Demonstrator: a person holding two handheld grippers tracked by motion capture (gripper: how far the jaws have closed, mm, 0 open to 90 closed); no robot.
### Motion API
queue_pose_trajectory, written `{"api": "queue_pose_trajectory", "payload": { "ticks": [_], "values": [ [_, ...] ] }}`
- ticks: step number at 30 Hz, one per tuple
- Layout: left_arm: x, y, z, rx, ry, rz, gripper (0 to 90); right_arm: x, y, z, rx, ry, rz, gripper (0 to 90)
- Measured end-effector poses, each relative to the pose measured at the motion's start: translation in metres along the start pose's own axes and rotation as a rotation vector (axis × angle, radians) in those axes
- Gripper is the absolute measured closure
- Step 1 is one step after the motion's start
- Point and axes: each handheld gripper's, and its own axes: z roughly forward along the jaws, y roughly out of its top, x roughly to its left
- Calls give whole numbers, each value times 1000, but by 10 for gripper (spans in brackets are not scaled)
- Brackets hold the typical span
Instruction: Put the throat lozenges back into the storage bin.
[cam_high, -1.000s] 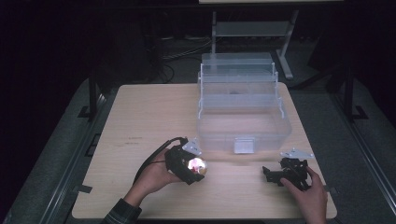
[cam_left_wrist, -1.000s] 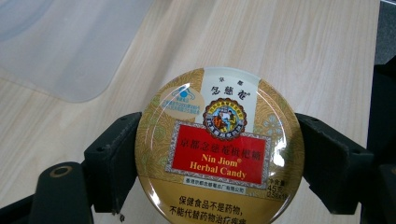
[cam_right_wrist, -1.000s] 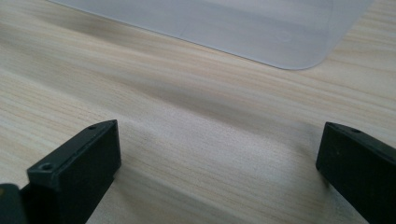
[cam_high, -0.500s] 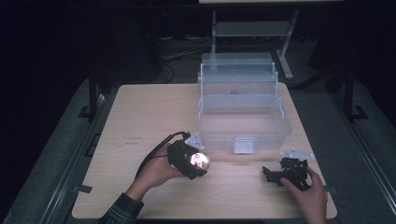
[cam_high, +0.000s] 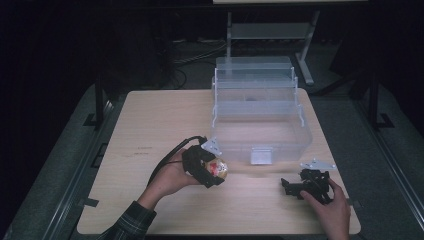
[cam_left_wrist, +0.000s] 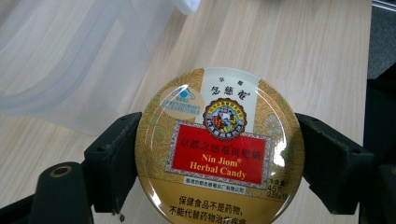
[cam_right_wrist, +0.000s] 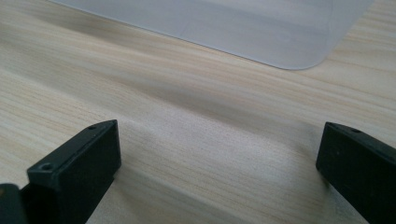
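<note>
Left gripper (cam_high: 216, 172): jaws pinch the round gold tin of herbal candy with red label (cam_left_wrist: 219, 149) by its rim, above the light wooden table (cam_high: 150, 125).
Tin position: just beside the clear plastic tiered storage box (cam_high: 260, 115).
Right gripper (cam_right_wrist: 219, 172): jaws spread wide, empty, low over table.

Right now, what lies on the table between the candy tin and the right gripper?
In the high view, only bare table lies between the candy tin and the right gripper.

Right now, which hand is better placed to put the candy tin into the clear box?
Left. Its tongs already clamp the Nin Jiom herbal candy tin beside the clear plastic box; the right tongs are open over bare table.
</note>
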Motion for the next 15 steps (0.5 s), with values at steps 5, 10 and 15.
{"api": "queue_pose_trajectory", "payload": {
  "ticks": [5, 10, 15],
  "values": [
    [1, 3, -1, -2, -3, 0, 198, 0, 0, 0, 0, 1, -1, 0],
    [5, 6, -1, -14, -3, -10, 198, 0, 0, 0, -1, 0, -2, 0],
    [8, 9, -3, -7, 0, 3, 198, 0, 0, 0, -1, 0, -2, 0]
  ]
}}
